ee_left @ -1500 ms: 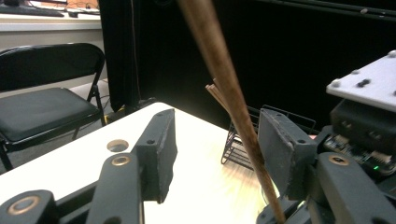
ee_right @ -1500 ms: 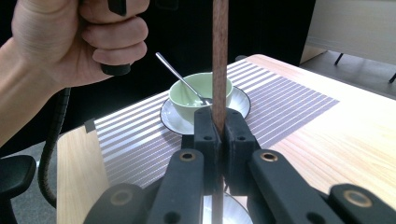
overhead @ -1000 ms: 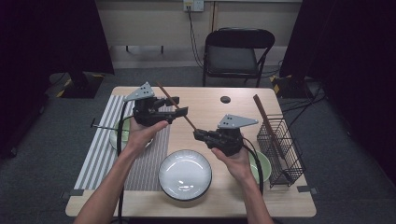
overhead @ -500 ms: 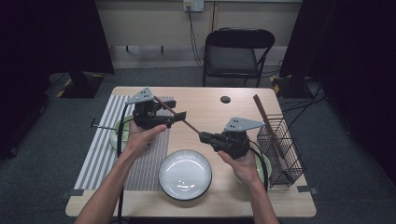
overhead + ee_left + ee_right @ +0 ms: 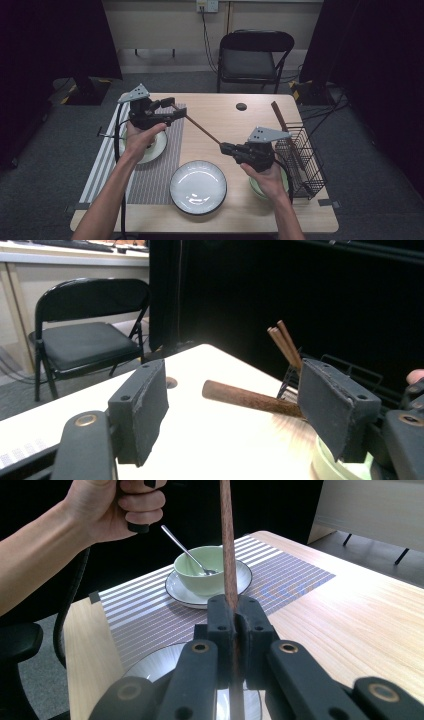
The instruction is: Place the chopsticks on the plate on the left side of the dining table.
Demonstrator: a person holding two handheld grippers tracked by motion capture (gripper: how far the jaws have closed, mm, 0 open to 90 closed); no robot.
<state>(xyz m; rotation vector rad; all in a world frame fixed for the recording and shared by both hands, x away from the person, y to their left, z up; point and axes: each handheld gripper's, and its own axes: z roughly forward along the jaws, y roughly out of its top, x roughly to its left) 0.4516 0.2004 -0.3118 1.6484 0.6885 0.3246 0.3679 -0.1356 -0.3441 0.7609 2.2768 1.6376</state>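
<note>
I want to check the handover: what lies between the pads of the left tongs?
In the left gripper view, the end of the brown wooden chopstick lies between the open left tongs, touching neither pad; the right tongs clamp it.

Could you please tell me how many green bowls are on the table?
2: one green bowl with a spoon on the striped mat, another beside the wire basket, partly hidden by the right hand.

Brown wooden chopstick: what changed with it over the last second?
The left gripper has just opened its jaws and let go of the brown wooden chopstick, whose end lies loose between them. The right gripper stays clamped on the other end. White plate unchanged.
</note>
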